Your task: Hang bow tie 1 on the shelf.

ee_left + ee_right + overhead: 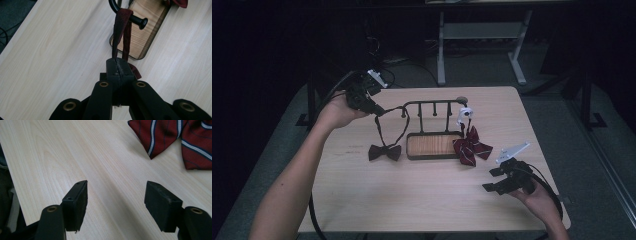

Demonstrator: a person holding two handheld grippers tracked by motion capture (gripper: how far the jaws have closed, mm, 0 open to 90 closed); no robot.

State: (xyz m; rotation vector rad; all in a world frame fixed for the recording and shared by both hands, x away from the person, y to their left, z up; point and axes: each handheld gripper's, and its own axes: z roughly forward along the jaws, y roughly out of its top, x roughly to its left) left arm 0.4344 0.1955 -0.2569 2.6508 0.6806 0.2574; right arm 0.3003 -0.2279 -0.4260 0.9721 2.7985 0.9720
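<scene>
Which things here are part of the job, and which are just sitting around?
In play: dark bow tie, its strap clamped in the left gripper and looped over the rack; striped bow tie; open right gripper.
Idle: the table frame behind.

Room's dark, light falls mostly on my tabletop, pale wood grain with rounded corners. Grey carpet floor around it. Behind, a white-legged desk frame with a low shelf, cables trailing on the floor under it. Dark stand legs at far right.
</scene>
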